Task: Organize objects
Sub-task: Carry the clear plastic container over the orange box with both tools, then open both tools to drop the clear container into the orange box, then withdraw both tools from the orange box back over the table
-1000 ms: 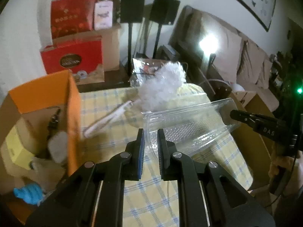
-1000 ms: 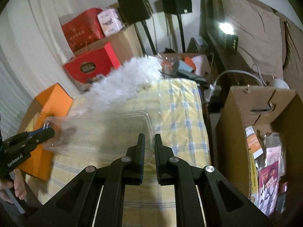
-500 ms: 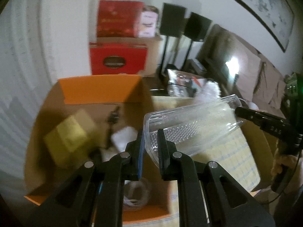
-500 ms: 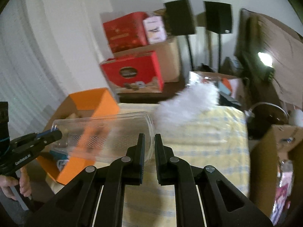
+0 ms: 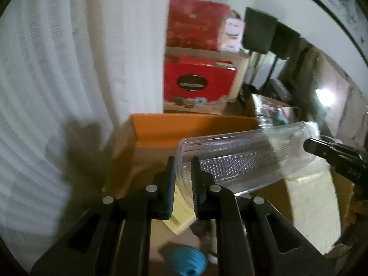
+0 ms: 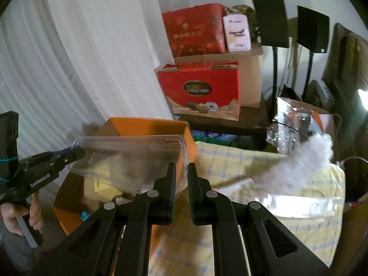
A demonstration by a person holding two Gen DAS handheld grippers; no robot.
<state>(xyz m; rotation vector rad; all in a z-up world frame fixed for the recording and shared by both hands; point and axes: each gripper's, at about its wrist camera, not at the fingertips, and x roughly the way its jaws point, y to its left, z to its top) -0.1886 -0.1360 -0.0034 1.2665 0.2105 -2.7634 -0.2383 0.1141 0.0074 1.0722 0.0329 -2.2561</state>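
A clear plastic tray (image 5: 241, 158) hangs in the air between both grippers, over the open orange cardboard box (image 5: 195, 128). My left gripper (image 5: 183, 179) is shut on one short end of the tray. My right gripper (image 6: 181, 179) is shut on the other end of the tray (image 6: 128, 158). In the right wrist view the orange box (image 6: 147, 126) stands left of the table, below the tray. The left gripper (image 6: 69, 156) shows at the tray's far end there, and the right gripper (image 5: 309, 143) shows at the far end in the left wrist view.
The box holds a yellow item (image 5: 181, 216) and a blue ball (image 5: 187, 261). A white feather duster (image 6: 299, 161) lies on the yellow checked tablecloth (image 6: 299, 220). Red gift boxes (image 6: 202, 89) and black speakers (image 6: 271, 23) stand behind. White curtain on the left.
Both grippers have carried the clear tray leftward from above the table to above the orange box. Both keep their hold on its ends.
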